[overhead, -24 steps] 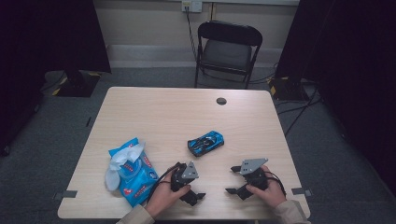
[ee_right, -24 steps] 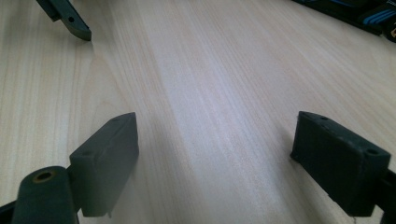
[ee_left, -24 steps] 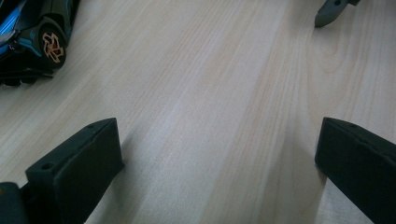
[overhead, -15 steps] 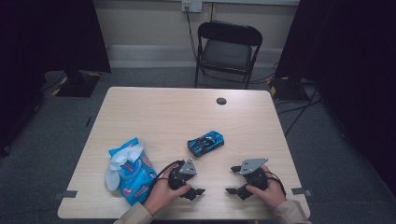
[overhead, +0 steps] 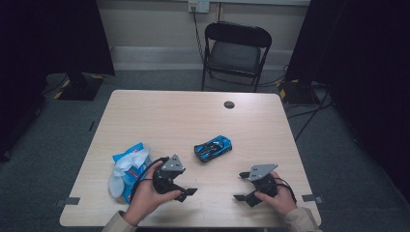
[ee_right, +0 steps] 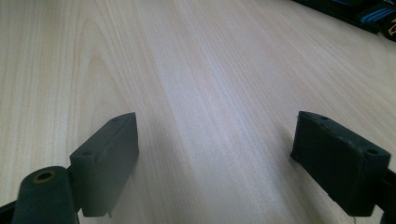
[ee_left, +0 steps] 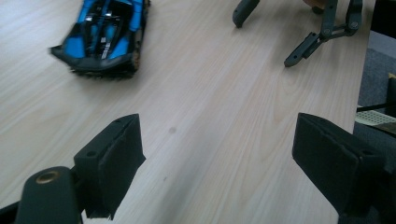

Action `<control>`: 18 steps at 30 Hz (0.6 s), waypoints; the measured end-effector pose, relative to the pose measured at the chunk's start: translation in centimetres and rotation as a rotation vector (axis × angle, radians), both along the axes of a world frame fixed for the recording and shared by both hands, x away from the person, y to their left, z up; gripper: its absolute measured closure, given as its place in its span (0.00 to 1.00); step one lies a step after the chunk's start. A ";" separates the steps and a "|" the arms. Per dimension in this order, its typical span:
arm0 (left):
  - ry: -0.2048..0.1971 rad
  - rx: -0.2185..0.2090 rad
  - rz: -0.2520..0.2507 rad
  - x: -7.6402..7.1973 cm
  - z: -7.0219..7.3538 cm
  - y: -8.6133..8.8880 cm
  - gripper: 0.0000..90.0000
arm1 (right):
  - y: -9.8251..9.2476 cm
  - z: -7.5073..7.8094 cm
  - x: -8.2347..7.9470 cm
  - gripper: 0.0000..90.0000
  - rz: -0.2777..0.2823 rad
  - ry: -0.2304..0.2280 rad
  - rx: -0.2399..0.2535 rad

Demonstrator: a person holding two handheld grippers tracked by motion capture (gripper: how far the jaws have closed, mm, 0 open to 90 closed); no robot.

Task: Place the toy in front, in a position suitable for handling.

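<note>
Claws [overhead: 186,194] [overhead: 241,186] both gape empty, toy car [overhead: 213,148] between, wipes pack [overhead: 126,169] leftward.

Bare light wooden table [overhead: 183,116] between both hand-held grippers; blue toy car [overhead: 213,148] blocks centre, crumpled blue-white wipes pack [overhead: 126,166] blocks left edge.

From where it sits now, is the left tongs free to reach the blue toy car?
Probably yes: the left tongs stand open, and bare table lies between them and the blue toy car.
</note>
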State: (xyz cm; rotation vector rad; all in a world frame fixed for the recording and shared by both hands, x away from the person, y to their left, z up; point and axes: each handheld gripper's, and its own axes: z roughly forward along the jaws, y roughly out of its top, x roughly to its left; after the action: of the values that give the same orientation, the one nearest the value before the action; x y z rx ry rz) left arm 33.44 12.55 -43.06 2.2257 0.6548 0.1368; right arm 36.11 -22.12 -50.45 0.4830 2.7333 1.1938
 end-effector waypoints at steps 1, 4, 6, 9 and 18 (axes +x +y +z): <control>-0.006 0.014 0.007 -0.2 0.2 0.4 0.18 | 0.0 0.0 0.0 0.15 -0.001 0.000 0.000; -0.010 0.029 0.021 -0.8 0.4 1.5 0.18 | 0.0 0.0 0.0 0.15 -0.004 0.001 0.000; -0.001 0.047 0.021 -1.2 0.4 2.0 0.18 | 0.0 0.0 0.0 0.15 -0.005 0.003 0.000; 0.010 0.048 0.034 -1.7 0.4 2.8 0.18 | 0.0 0.0 -0.1 0.15 -0.009 0.003 0.000; 0.007 0.078 0.052 -3.6 0.7 5.3 0.21 | 0.0 0.0 -0.1 0.15 -0.014 0.001 0.000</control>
State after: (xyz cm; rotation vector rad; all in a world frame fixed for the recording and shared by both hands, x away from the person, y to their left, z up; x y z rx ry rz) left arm 29.81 17.82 -42.38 2.2860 0.7225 0.1835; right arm 36.01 -22.07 -50.45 0.5027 2.7262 1.1913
